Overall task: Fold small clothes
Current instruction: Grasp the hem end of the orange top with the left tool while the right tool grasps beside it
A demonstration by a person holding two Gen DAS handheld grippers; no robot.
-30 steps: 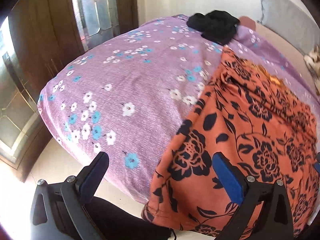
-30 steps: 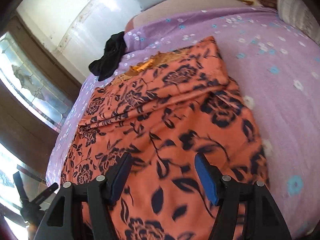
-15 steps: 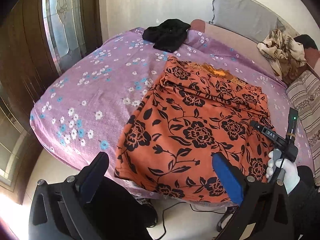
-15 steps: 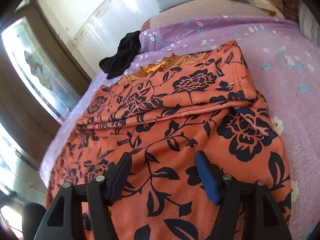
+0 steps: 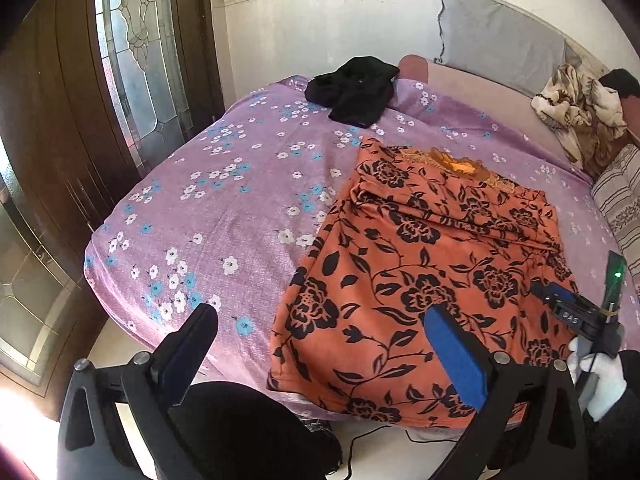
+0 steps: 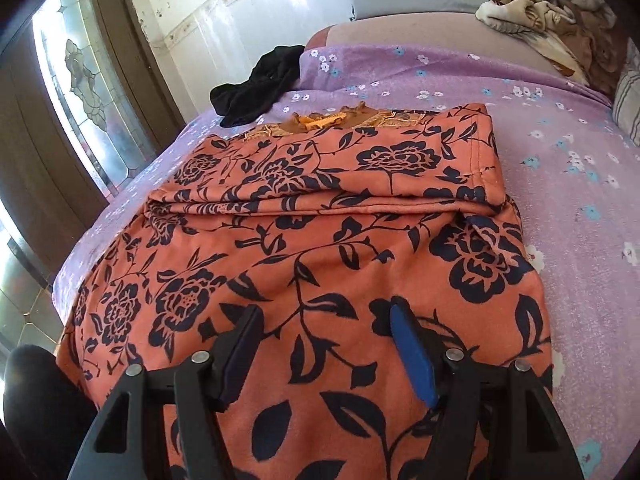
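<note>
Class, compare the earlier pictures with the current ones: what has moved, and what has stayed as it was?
The left gripper has pulled up and back from the bed, so more of it shows. The right gripper has edged closer over the orange floral garment. Nothing was grasped or released; both stay open. The garment, partly folded, and the black clothing lie unmoved on the purple bedspread.

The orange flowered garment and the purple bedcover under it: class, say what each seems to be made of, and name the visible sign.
Orange flowered garment: a soft, matte printed fabric, probably a light knit or brushed weave. It folds into limp, rounded creases and shows a stitched hem.
Purple bedcover: seemingly a plush, fleece-like textile with a faint sheen. Its surface looks finely fuzzy and catches the light in pale streaks. The exact fibre cannot be told for either.
</note>
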